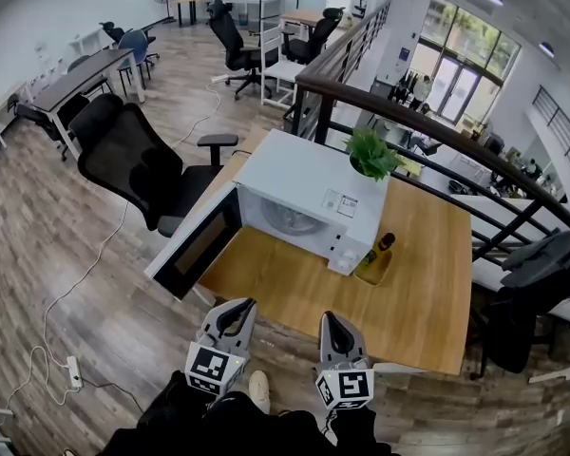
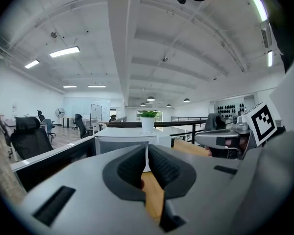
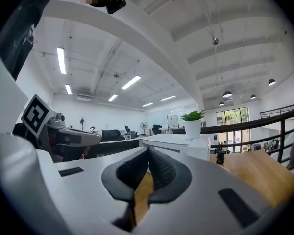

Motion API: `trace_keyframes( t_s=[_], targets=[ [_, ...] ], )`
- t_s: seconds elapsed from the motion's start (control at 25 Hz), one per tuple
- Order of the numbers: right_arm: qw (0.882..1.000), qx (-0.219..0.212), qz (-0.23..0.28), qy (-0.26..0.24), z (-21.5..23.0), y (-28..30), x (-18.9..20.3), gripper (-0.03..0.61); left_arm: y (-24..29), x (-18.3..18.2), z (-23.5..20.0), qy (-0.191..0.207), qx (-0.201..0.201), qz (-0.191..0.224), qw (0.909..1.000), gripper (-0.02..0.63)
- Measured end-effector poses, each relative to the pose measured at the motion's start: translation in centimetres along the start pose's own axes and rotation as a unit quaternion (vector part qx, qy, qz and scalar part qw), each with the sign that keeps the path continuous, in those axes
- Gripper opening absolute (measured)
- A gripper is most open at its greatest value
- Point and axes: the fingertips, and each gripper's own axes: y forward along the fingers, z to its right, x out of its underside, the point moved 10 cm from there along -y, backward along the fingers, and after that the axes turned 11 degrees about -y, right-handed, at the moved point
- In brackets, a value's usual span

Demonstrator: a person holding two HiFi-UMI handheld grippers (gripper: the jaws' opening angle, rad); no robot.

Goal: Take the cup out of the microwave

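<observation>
An office seen from above. A wooden surface [image 1: 427, 283] carries a white microwave [image 1: 304, 174] with its door [image 1: 198, 245] swung wide open toward the left. A small potted plant [image 1: 372, 153] stands on top of the microwave. A dark bottle [image 1: 382, 247] stands in a shallow yellow dish [image 1: 372, 271] just beside the microwave's front right corner.

The cup cannot be picked out with certainty. The open cavity shows only a pale round shape [image 1: 290, 217], which may be the turntable, the cup, or both.

Both grippers are held side by side in front of the near edge of the surface, well apart from the microwave and pointing toward it. The left gripper [image 1: 239, 307] has its dark ribbed fingers [image 2: 130, 168] clenched, tips meeting, with nothing between them. The right gripper [image 1: 331, 319] is the same: fingers [image 3: 161, 170] pressed together and empty.

A black office chair [image 1: 133, 164] stands to the left of the microwave door. A dark railing [image 1: 437, 126] runs behind the surface.
</observation>
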Motion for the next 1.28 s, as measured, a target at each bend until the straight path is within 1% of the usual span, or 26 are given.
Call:
trace_keyframes(
  t_s=[0.12, 0.24, 0.48, 0.76, 1.0, 1.2, 1.28],
  targets=[
    [1.0, 0.001, 0.003, -0.006, -0.4, 2.0, 0.1, 0.015, 1.0, -0.7, -1.8, 0.0, 0.006, 0.008, 0.9999, 0.035],
    [1.0, 0.006, -0.002, 0.001, -0.7, 3.5, -0.1, 0.015, 1.8, -1.0, -3.3, -0.002, 0.006, 0.009, 0.9999, 0.035],
    [1.0, -0.005, -0.011, 0.001, -0.5, 7.2, 0.4, 0.015, 4.0, -1.4, -5.2, -0.004, 0.008, 0.01, 0.9999, 0.035],
    [0.999, -0.025, -0.022, 0.003, 1.0, 12.0, 1.4, 0.015, 7.7, -1.5, -7.5, -0.016, -0.011, 0.007, 0.9998, 0.035],
    [0.998, -0.053, -0.033, 0.003, 3.1, 17.6, 2.7, 0.015, 11.7, -1.3, -9.7, -0.027, -0.031, -0.006, 0.9991, 0.035],
    [0.996, -0.072, -0.047, 0.006, 4.4, 22.4, 4.3, 0.015, 15.0, -1.5, -12.0, -0.032, -0.052, -0.012, 0.9981, 0.035],
    [0.995, -0.079, -0.054, 0.008, 4.7, 24.0, 5.3, 0.015, 16.3, -0.9, -13.0, -0.04, -0.061, -0.017, 0.9972, 0.035]
  ],
)
